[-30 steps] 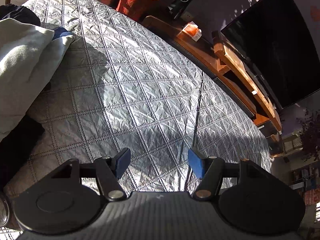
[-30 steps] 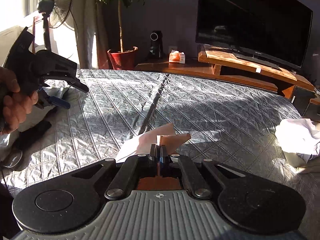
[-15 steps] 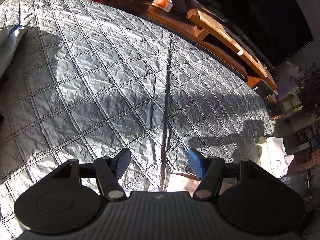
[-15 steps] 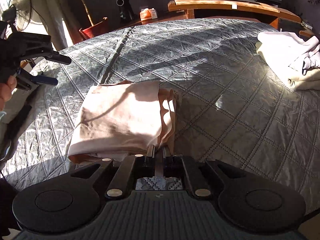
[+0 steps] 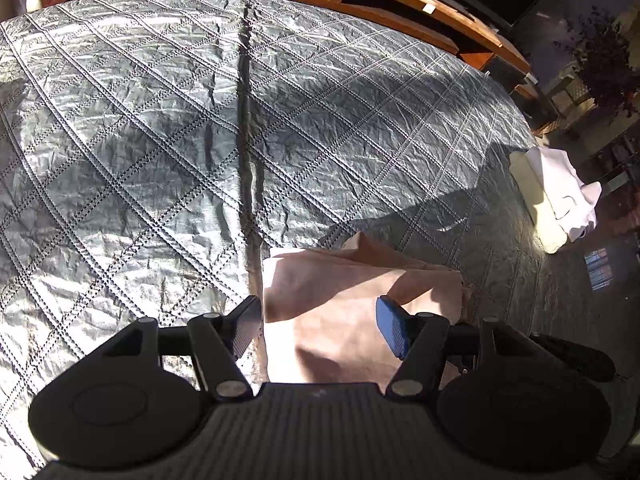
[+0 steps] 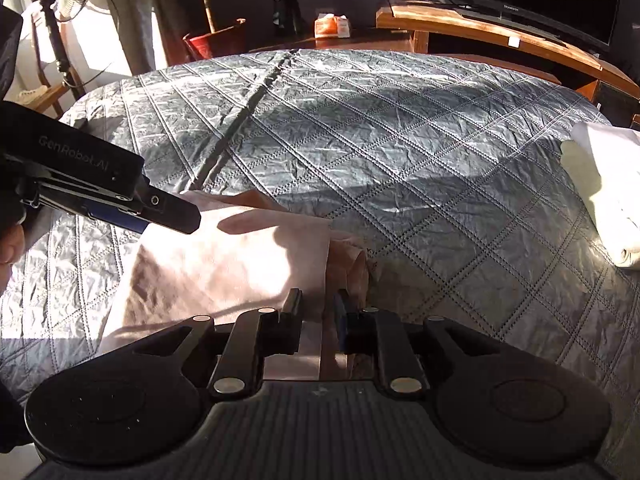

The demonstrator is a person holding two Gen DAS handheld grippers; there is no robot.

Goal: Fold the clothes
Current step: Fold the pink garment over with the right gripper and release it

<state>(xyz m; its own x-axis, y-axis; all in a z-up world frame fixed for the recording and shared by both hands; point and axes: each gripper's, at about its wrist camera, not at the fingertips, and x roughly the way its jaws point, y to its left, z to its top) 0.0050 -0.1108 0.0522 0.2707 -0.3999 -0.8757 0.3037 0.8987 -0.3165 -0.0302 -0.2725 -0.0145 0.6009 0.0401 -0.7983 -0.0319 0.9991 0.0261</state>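
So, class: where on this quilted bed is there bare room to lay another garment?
The grey quilted bedspread is bare beyond the folded pink garment, up to the wooden TV bench. It is crowded by the cream folded pile.

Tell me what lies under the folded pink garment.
The folded pink garment rests flat on the grey quilted bedspread, which shows all around it. Darker pink layers of the same garment peek out at its right edge. Whatever sits beneath its middle is covered.
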